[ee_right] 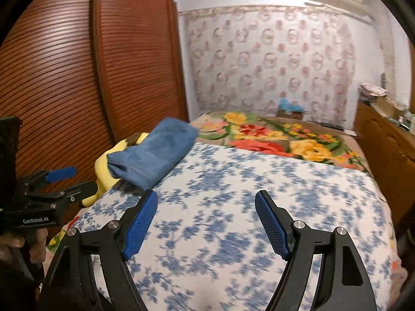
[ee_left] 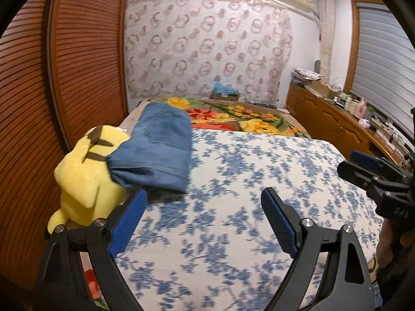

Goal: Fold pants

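The folded blue denim pants [ee_left: 155, 145] lay near the bed's [ee_left: 259, 171] left edge on the blue-flowered white cover, partly resting on a yellow plush toy [ee_left: 85, 178] at that edge. The left gripper [ee_left: 205, 207] hung over the cover with its fingers spread and nothing between them. The right gripper [ee_right: 206, 207] likewise had its fingers spread wide, empty, well apart from the pants.
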